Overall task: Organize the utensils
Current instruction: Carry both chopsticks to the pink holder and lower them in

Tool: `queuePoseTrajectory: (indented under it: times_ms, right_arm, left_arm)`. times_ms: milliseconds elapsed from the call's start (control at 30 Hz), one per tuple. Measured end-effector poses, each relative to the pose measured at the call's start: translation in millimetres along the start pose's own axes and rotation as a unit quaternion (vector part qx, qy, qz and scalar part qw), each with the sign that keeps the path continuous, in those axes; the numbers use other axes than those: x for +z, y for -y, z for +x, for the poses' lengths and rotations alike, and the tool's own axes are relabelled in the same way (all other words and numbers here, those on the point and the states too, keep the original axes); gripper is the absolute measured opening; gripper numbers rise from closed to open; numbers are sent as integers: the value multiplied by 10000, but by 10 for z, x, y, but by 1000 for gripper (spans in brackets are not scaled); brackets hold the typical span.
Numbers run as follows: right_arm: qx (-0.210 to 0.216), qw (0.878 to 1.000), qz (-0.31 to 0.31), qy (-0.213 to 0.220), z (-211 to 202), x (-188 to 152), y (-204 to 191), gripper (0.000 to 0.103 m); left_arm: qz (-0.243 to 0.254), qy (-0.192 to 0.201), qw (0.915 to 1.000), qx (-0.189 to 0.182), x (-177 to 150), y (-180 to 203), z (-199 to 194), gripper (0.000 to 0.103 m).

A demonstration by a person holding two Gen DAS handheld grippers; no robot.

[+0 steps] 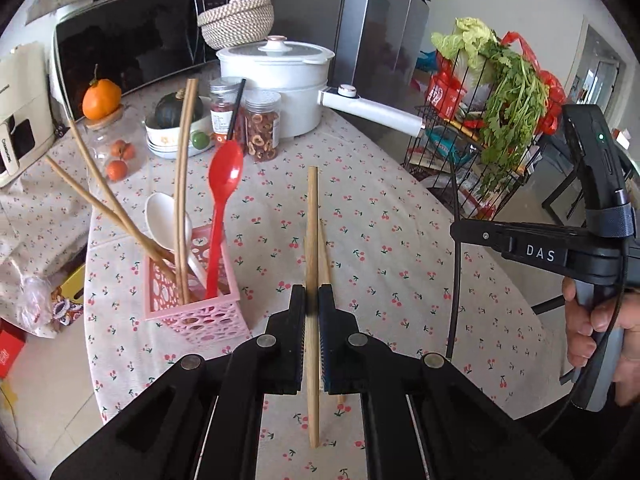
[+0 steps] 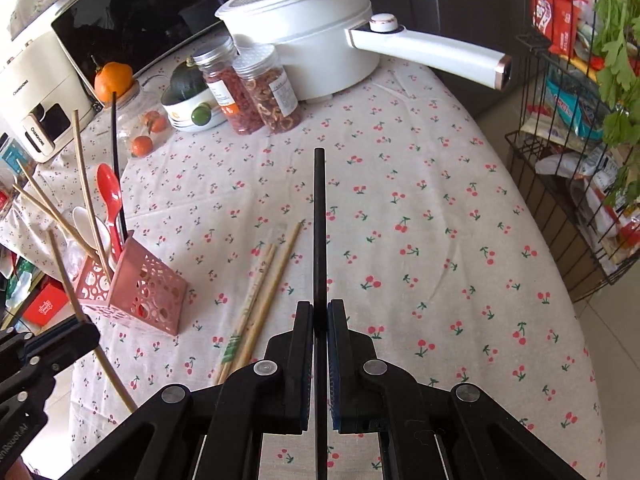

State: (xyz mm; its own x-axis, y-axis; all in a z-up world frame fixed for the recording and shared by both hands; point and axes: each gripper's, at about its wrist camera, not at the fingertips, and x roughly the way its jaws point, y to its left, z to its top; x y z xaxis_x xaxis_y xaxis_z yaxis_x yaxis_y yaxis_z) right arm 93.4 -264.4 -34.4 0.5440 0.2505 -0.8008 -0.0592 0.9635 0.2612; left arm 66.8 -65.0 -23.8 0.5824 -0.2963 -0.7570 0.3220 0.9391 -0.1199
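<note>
My left gripper [image 1: 312, 294] is shut on a pale wooden chopstick [image 1: 313, 216], held above the cherry-print tablecloth. To its left stands the pink perforated holder [image 1: 192, 304] with several chopsticks, a white spoon [image 1: 162, 216] and a red spoon [image 1: 224, 184]. My right gripper [image 2: 320, 308] is shut on a black chopstick [image 2: 319, 216] that points away from me. Loose wooden chopsticks [image 2: 260, 300] lie on the cloth between that gripper and the holder [image 2: 140, 288]. The left gripper [image 2: 86, 330] with its chopstick shows at that view's lower left. A hand holds the right gripper [image 1: 460, 234] at the left wrist view's right edge.
At the back of the table stand a white pot [image 2: 304, 20] with a long handle, two jars [image 2: 264, 96], a bowl with a dark squash [image 1: 172, 120] and a microwave [image 1: 132, 36]. A wire rack with greens [image 1: 492, 120] stands past the table's right edge.
</note>
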Motion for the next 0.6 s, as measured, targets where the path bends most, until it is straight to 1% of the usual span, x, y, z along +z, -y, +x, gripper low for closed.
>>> queuePoseTrajectory:
  times_ms: [67, 167, 333, 467, 600]
  right_arm:
    - [28, 9999, -39, 93, -62, -13, -66, 4]
    - [121, 9995, -129, 246, -147, -17, -170, 4]
    - [274, 9975, -328, 555, -296, 41, -406, 4]
    - [436, 9948, -490, 785, -392, 112, -617, 4]
    - [641, 9906, -642, 1024, -492, 205, -833, 4]
  left_arm:
    - [-113, 128, 9998, 33, -26, -76, -92, 6]
    - [-263, 281, 9992, -63, -30, -183, -235, 6]
    - [-296, 670, 9972, -129, -52, -264, -538, 6]
    - [-445, 1020, 9936, -167, 6, -373, -766, 6]
    - [-644, 1437, 9875, -116, 104, -522, -990, 6]
